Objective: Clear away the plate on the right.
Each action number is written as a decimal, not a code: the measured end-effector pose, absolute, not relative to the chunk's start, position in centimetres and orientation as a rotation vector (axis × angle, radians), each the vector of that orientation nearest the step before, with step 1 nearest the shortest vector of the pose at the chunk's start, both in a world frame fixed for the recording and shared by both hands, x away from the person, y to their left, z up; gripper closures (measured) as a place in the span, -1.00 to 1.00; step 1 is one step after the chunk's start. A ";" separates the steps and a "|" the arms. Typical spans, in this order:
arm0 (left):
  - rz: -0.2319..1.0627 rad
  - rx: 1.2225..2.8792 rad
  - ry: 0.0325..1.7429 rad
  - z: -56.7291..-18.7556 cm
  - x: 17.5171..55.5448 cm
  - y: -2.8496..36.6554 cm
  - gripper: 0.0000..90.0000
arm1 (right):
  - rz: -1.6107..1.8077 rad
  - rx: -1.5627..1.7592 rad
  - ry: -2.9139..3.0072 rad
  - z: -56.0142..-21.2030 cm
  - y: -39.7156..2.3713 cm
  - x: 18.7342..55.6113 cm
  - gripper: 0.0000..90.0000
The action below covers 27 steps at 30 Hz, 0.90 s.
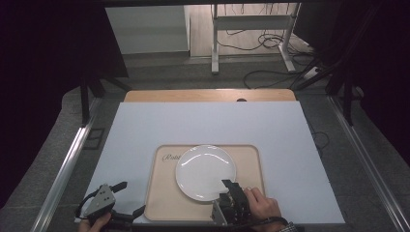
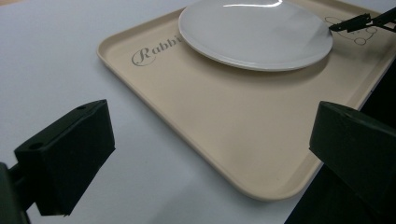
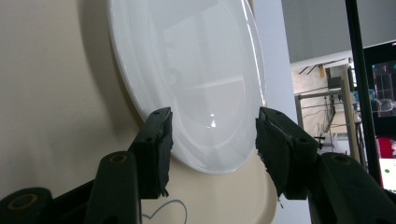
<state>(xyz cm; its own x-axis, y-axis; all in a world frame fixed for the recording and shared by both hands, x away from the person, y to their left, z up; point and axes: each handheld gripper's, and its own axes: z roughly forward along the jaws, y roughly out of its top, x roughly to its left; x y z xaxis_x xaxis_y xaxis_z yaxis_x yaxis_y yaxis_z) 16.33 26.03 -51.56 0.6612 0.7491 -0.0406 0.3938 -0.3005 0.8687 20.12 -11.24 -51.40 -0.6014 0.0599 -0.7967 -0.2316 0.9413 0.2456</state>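
Indoors: white plate on beige tray, white table; both tools open, empty.

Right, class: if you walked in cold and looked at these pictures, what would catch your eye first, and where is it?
First the round white plate, gleaming on the beige tray that lies at the near edge of the pale blue table mat. Next the right gripper, turned on its side at the plate's near right rim, one jaw above the rim and one beside it, pads apart. The left gripper waits open off the tray's near left corner.
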 end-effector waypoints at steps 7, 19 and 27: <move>0.468 1.926 0.895 -51.6 16.3 26.0 -1.00 | 0.443 -0.072 2.184 -51.1 -11.6 20.6 -0.06; 0.466 1.927 0.893 -51.6 16.3 26.0 -1.00 | 0.489 0.023 2.219 -50.8 -12.4 21.3 -0.16; 0.465 1.927 0.893 -51.6 16.4 26.0 -1.00 | 0.523 0.072 2.228 -50.9 -12.8 21.8 -0.20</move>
